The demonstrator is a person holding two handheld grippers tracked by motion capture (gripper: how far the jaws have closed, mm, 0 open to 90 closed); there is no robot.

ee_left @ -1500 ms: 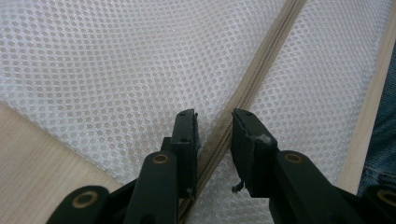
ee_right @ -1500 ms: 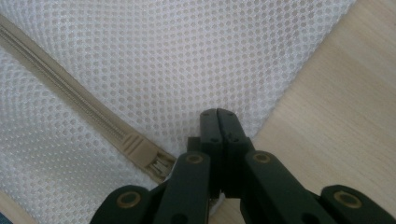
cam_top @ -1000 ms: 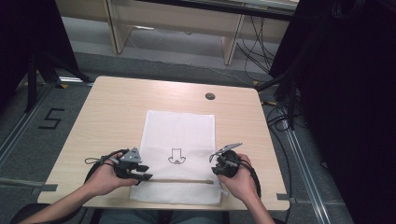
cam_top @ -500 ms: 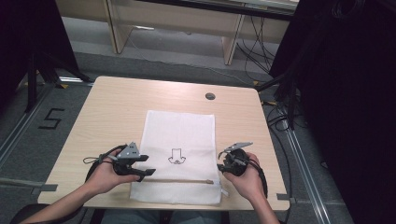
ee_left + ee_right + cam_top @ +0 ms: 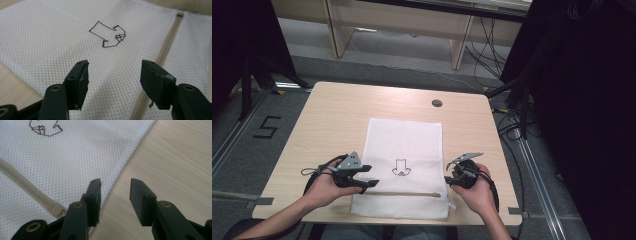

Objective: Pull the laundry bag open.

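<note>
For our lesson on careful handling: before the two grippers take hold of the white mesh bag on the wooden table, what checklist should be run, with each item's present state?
1. White mesh laundry bag lies flat on the light wooden table: ok.
2. Left gripper open, jaws apart above the mesh: ok.
3. Right gripper open, jaws straddling the bag's side edge: ok.
4. Beige zipper closed along its length: looks closed in the gripper views; the puller's place cannot be told.
5. Hand-drawn brown arrow facing up and unwrinkled: ok.
6. Anything inside the bag: cannot tell.
</note>
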